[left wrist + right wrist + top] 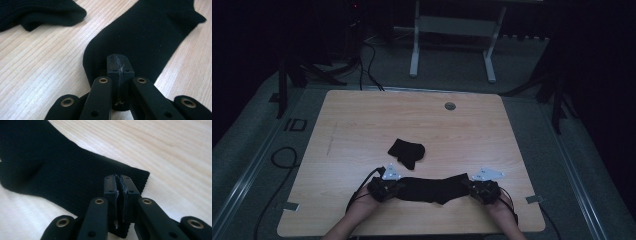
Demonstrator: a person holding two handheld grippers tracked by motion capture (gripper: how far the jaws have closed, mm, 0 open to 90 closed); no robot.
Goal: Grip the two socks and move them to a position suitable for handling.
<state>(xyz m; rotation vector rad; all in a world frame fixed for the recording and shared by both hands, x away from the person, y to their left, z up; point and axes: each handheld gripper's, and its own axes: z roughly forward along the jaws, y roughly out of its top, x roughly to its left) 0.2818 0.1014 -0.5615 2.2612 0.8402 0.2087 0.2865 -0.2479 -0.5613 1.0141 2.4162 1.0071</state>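
Here, a person sits at a light wooden table (362, 120) in a dim room, holding a two-jaw gripper in each hand. Stretched between the two tools, near the table's front edge, lies a long black sock (432, 189), flat on the wood.

The left gripper (388, 189) has its jaws pressed together on the rounded toe end of the sock (140, 37); in the left gripper view the pads meet with only a thin fold of black knit between them. The right gripper (479, 189) pinches the ribbed cuff end (75, 177); in the right gripper view the cuff's edge is caught between the nearly closed pads. The sock's heel bump points toward the person.

A second black sock (407, 151) lies crumpled a little farther back, near the table's middle, apart from the stretched one and touched by neither tool. Its edge appears at the upper left of the left gripper view (42, 12).

Judging by this layout, the work seems to be straightening or pairing the socks. The first sock looks gripped at both ends and pulled out flat, so that step seems nearly done. What is left appears to be releasing it, then smoothing the crumpled sock and bringing the two together.
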